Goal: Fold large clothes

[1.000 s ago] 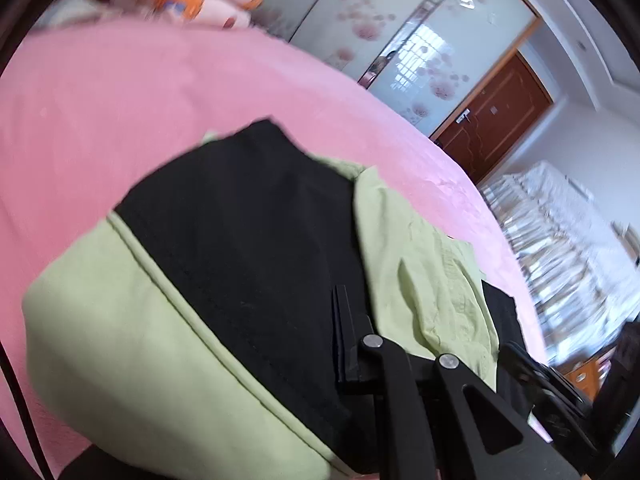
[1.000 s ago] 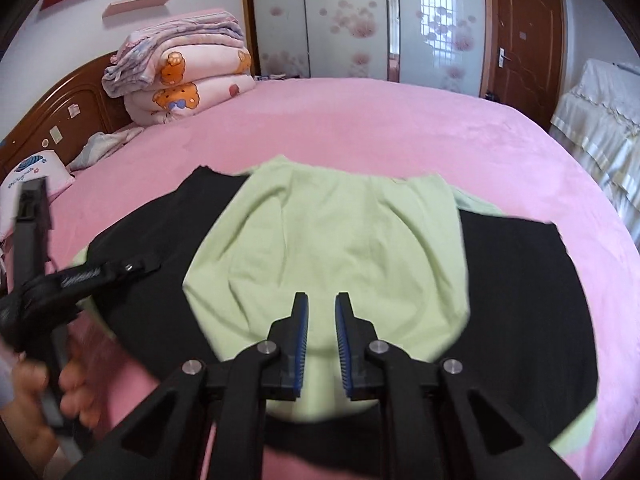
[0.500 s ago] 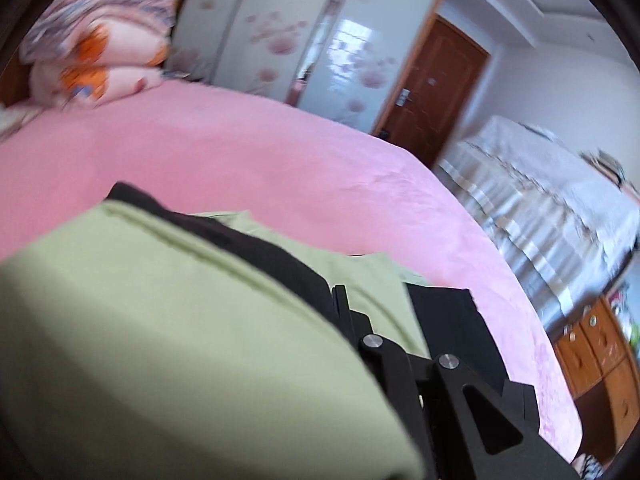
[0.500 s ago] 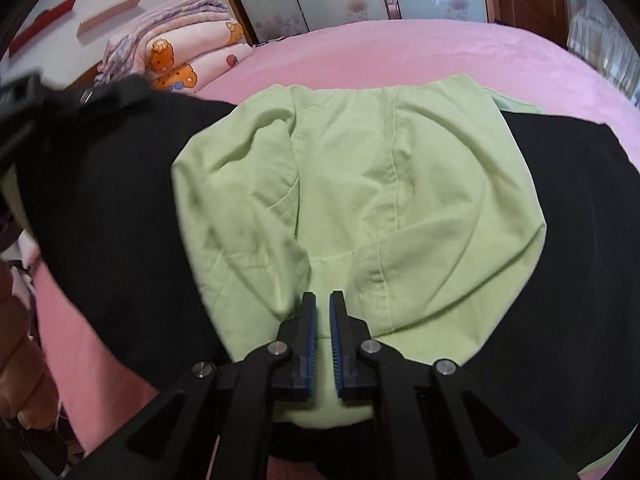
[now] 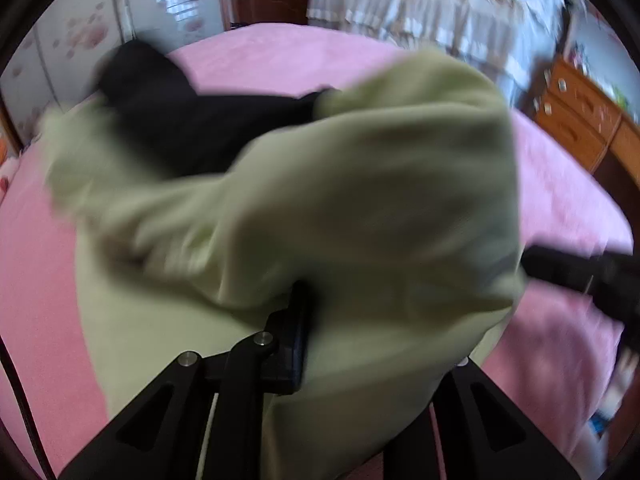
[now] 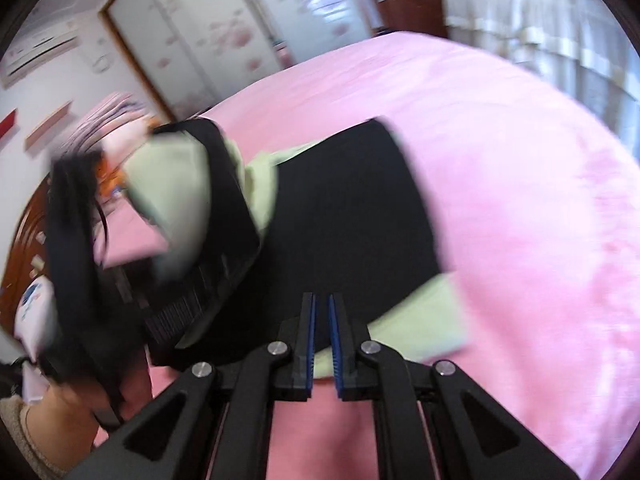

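Jaws of the left gripper (image 5: pixel 352 340) have just been opening, and pale green fabric of the large green-and-black cloth garment (image 5: pixel 360 208) is still draped between and over them, so that only the left finger shows; whether the pads still press on the cloth cannot be told through the blur. Jaws of the right gripper (image 6: pixel 322 344) are seen closed to a thin slit, with blue ribbed pads (image 6: pixel 310 340) facing each other and nothing gripped; a pale green edge of the garment (image 6: pixel 352 216) is seen just ahead of and under the tips, with the black panel beyond them. The garment is spread on the pink plush bed cover (image 6: pixel 520 208), and the portion carried by the left gripper is held above and across the rest. A slip is judged the main risk: with the left jaws loosening while the fold is in the air, the carried layer could be dropped short or crooked, and a bunched, uneven fold would be left. The loose cloth over the left fingers could also be dragged back on withdrawal, by which the fold would be undone. The right finger of the left gripper is hidden under fabric. Both views are smeared, so seams and edges are hard to make out, and the near hem is cut off by the gripper frames.
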Available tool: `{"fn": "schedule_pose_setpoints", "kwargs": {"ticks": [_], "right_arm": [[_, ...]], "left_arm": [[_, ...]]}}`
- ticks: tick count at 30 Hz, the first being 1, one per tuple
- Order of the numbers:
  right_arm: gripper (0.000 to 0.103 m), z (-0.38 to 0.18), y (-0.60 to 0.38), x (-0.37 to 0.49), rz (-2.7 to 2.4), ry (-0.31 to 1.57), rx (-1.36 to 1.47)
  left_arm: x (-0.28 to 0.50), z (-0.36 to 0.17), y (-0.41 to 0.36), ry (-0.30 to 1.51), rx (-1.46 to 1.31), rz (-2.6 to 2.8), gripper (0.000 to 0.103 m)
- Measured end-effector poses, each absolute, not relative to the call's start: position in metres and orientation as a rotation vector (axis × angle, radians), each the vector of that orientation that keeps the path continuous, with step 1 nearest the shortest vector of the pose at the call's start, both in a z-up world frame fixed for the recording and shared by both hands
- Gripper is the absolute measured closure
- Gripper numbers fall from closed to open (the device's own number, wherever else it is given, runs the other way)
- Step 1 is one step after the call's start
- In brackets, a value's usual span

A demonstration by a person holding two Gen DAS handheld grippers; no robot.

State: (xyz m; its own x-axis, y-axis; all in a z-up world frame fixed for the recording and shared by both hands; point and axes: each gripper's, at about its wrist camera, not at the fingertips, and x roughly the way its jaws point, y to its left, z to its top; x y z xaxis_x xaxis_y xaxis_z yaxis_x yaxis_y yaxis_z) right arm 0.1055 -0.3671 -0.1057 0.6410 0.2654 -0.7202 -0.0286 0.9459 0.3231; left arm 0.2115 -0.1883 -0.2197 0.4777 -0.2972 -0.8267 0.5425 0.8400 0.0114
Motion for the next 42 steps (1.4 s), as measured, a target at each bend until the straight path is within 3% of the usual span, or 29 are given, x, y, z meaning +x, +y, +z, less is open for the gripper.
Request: {"fn": "schedule_pose_setpoints", "kwargs": {"ticks": [6, 10, 11, 16, 21, 25, 31, 33, 36, 39, 42], "right_arm": [[0.096, -0.112, -0.380, 0.104, 0.125, 0.860, 0.318], [0.096, -0.115, -0.385, 0.105, 0.137, 0.869, 0.349], [0.095, -0.115, -0.385, 0.107, 0.141, 0.872, 0.355], [0.068, -0.113, -0.393, 0.108, 0.156, 0.876, 0.419], [0.067, -0.096, -0.400, 0.110, 0.170, 0.836, 0.471], [0.056, -0.086, -0.395, 0.110, 0.194, 0.812, 0.478], [0.056, -0.101, -0.361, 0.138, 0.277, 0.945, 0.386], [0.056, -0.111, -0.349, 0.148, 0.280, 0.994, 0.329], [0.088, -0.125, -0.329, 0.161, 0.292, 1.071, 0.200], [0.094, -0.117, -0.326, 0.157, 0.297, 1.051, 0.152], [0.096, -0.081, -0.335, 0.131, 0.265, 0.894, 0.125]], "left_arm": [[0.190, -0.212, -0.182, 0.911, 0.259, -0.525, 0.072], [0.184, -0.200, -0.159, 0.950, 0.103, -0.570, 0.041], [0.182, -0.198, -0.152, 0.951, 0.068, -0.575, 0.039], [0.161, -0.190, -0.108, 0.938, -0.074, -0.569, 0.038], [0.165, -0.194, -0.064, 0.939, -0.176, -0.472, 0.037], [0.182, -0.194, -0.040, 0.929, -0.257, -0.402, 0.035], [0.198, -0.218, -0.015, 0.981, -0.279, -0.224, 0.034], [0.200, -0.226, -0.005, 1.001, -0.295, -0.193, 0.034], [0.201, -0.233, 0.004, 1.011, -0.337, -0.201, 0.034], [0.201, -0.235, 0.005, 1.012, -0.331, -0.202, 0.034], [0.195, -0.230, -0.004, 0.993, -0.301, -0.236, 0.034]]}}
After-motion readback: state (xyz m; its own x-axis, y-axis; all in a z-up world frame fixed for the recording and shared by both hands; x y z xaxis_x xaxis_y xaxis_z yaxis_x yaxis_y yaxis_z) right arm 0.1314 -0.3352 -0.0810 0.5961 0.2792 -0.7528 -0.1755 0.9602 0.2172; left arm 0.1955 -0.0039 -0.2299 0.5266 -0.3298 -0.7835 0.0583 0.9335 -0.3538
